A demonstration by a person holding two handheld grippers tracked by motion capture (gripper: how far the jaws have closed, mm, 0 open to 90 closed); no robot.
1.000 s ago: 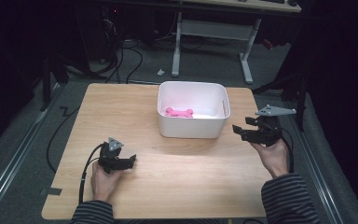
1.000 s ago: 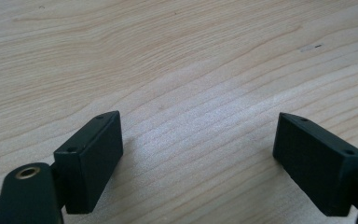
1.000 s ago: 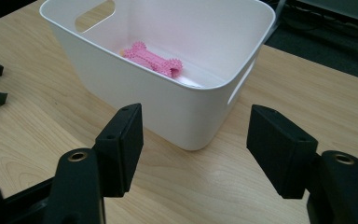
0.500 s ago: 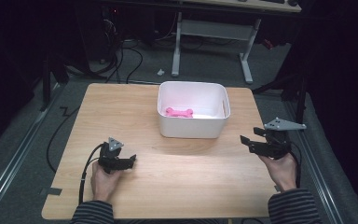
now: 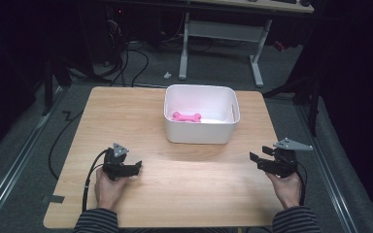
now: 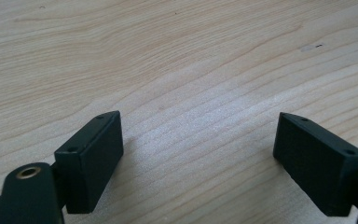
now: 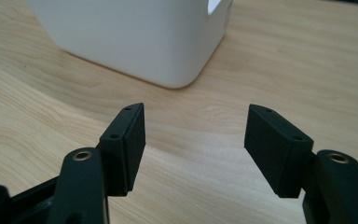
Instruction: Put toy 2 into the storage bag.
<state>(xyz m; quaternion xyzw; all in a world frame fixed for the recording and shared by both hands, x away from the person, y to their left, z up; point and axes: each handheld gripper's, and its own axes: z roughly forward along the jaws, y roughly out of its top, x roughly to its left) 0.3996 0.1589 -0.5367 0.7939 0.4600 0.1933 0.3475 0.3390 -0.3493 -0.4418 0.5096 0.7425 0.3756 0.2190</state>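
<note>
Room: dark around me, with cables on the floor and a desk frame beyond my wooden surface (image 5: 175, 194).
Left tool (image 5: 135, 168): in my left hand near the front left of the surface, low over bare wood, well apart from the tub. In the left gripper view its jaws stand wide with nothing between them.
Bone (image 5: 186, 117): a pink toy bone lies inside the tub, on the bottom, toward the left half and the middle of its depth.
Bone's axis: its long axis runs left to right across the surface, roughly along the tub's long side; one knobbed end points left, the other right. It lies flat.
Tub (image 5: 201, 136): white, open-topped, standing at the middle back of the surface. In the right gripper view its near corner (image 7: 177, 60) rises ahead of my jaws.
Right tool (image 5: 255, 160): in my right hand at the front right edge, near the tub's right corner but not touching it. Jaws wide, nothing held.
Progress: with the bone already in the tub and both tools empty and clear of it, I judge the placing done.
Left to do: nothing else lies on the surface to pick up, so I judge little remains.
</note>
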